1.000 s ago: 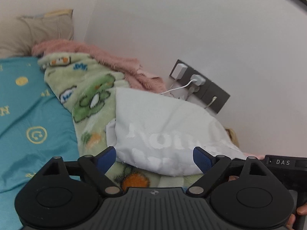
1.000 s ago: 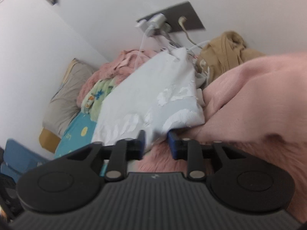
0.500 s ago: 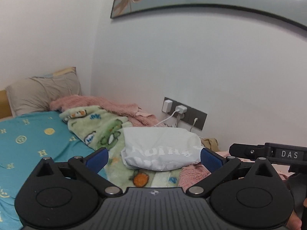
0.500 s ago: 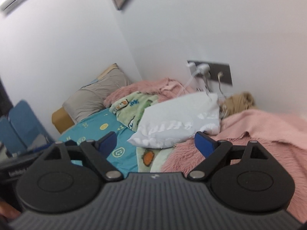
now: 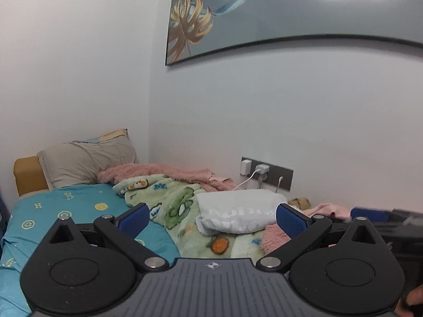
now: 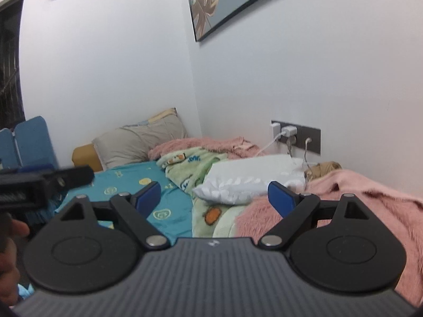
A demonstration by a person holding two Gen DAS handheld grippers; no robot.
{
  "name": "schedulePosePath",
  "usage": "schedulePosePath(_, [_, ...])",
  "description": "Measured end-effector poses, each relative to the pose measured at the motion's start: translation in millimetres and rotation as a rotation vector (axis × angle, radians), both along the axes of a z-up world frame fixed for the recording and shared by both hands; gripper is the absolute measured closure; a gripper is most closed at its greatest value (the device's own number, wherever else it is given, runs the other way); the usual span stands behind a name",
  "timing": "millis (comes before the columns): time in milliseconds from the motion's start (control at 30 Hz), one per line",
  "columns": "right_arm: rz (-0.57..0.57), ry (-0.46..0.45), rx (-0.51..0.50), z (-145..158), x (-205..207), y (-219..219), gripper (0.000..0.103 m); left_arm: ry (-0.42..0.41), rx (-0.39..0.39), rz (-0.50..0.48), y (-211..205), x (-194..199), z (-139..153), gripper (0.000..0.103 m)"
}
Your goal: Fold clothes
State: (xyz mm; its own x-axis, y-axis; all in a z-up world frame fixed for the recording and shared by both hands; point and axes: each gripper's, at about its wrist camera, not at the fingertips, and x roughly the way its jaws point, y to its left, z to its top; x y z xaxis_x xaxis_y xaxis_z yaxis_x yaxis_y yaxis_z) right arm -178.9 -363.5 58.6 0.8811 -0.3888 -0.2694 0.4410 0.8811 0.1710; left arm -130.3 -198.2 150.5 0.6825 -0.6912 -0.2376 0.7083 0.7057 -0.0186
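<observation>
Here the folded white garment (image 5: 239,212) lies beyond both claws (each spread wide, holding nothing).

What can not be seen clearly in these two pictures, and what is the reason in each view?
- White folded garment: the print is too blurred and creased to read in both views.
- Tan cloth by the wall: mostly hidden behind the pink blanket.
- Left gripper and right gripper: both open and empty; the holding hands are cut off by the frame edges.
</observation>
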Motion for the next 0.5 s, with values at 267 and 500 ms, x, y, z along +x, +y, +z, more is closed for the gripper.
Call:
schedulePosePath(267, [-0.039, 0.004, -0.076, -3, 6, 15, 0.014, -0.037, 0.011, 0.028, 12, -11, -13, 0.0])
schedulePosePath(500, [-0.058, 0.019, -0.123, -5, 12, 26, 0.014, -0.03, 0.01, 0.064, 20, -6, -27, 0.0])
